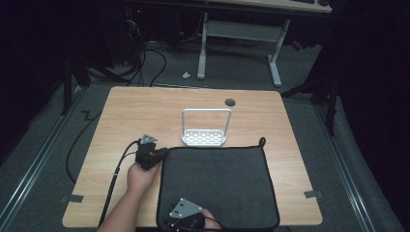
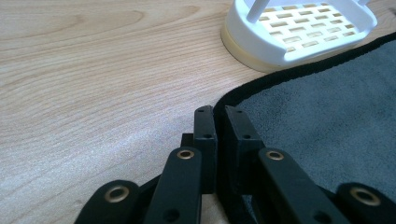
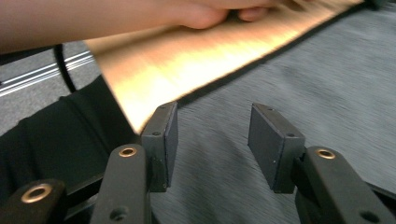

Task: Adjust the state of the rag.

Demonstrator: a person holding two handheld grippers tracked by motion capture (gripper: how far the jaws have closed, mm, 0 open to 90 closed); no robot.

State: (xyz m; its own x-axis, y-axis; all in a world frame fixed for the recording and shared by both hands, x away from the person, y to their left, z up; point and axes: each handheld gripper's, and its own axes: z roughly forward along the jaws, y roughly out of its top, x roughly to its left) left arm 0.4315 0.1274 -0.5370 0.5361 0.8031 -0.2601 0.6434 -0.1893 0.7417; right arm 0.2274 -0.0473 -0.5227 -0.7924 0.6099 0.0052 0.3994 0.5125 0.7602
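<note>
Here, left gripper (image 2: 218, 112) pinches the towel (image 1: 217, 186) hem, jaws together; right gripper (image 3: 212, 133) hangs apart. Risk: thin hem slips free; dragged cloth nudges white rack (image 1: 205, 137).

A light wooden bench (image 1: 135, 111) carries a dark grey mat (image 1: 220, 183) with black edging at 6 o'clock. A white slotted rack (image 1: 205, 137) with a hoop handle stands at centre, touching the mat's far edge. A dark round plug (image 1: 230, 102) sits at 12 o'clock.

Right gripper (image 3: 212, 140): black jaws apart above dark grey fabric mat (image 3: 303, 84); blurred light wooden tabletop (image 3: 187, 60) beyond, apparently
</note>
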